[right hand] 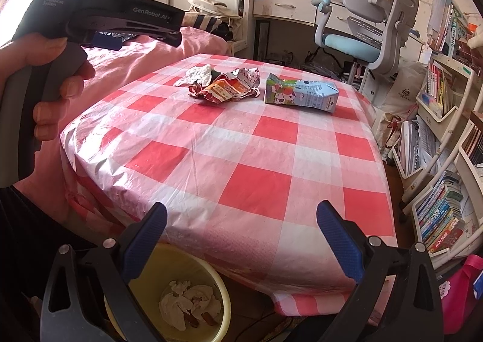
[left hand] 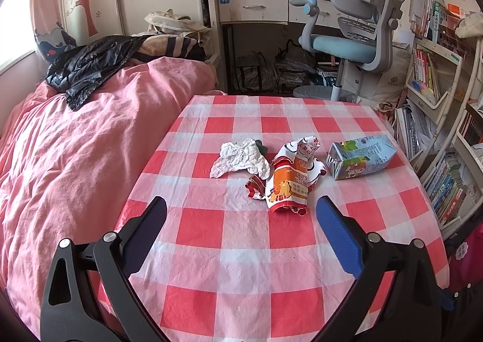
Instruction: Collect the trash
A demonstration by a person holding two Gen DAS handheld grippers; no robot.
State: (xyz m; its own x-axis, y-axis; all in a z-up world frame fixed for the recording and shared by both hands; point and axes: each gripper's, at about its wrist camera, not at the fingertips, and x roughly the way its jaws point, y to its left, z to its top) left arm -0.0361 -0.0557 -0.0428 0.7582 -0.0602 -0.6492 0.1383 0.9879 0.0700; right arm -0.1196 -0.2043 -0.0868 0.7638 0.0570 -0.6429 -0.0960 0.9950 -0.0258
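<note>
**Left gripper** [left hand: 241, 206]: jaws spread wide, nothing between them, held above the near part of the checked tablecloth [left hand: 247, 257] and aimed at the litter.

**Right gripper** [right hand: 241, 215]: jaws likewise spread and empty, poised over the near table edge, with the yellow bin [right hand: 223, 299] directly beneath its left finger. The bin already holds crumpled tissue.

**Snack wrapper** [left hand: 289, 179]: straight ahead of the left gripper, closest of the three items; long axis runs roughly away from the gripper, so the open jaws straddle its width. Judged the likeliest first pick, and the left hand is much the nearer to it.

**Crumpled paper** [left hand: 241, 158]: ahead and slightly left of the left gripper, touching the wrapper's far left side.

**Drink carton** [left hand: 362, 158]: ahead and right, lying on its side, just apart from the wrapper, long axis crosswise.

**Obstructions**: none between the left gripper and the wrapper. The paper's contact could drag it along.

**Surroundings**: pink bedding [left hand: 75, 161] to the left; desk chair [left hand: 356, 25] beyond the table; bookshelf [left hand: 437, 131] to the right.
</note>
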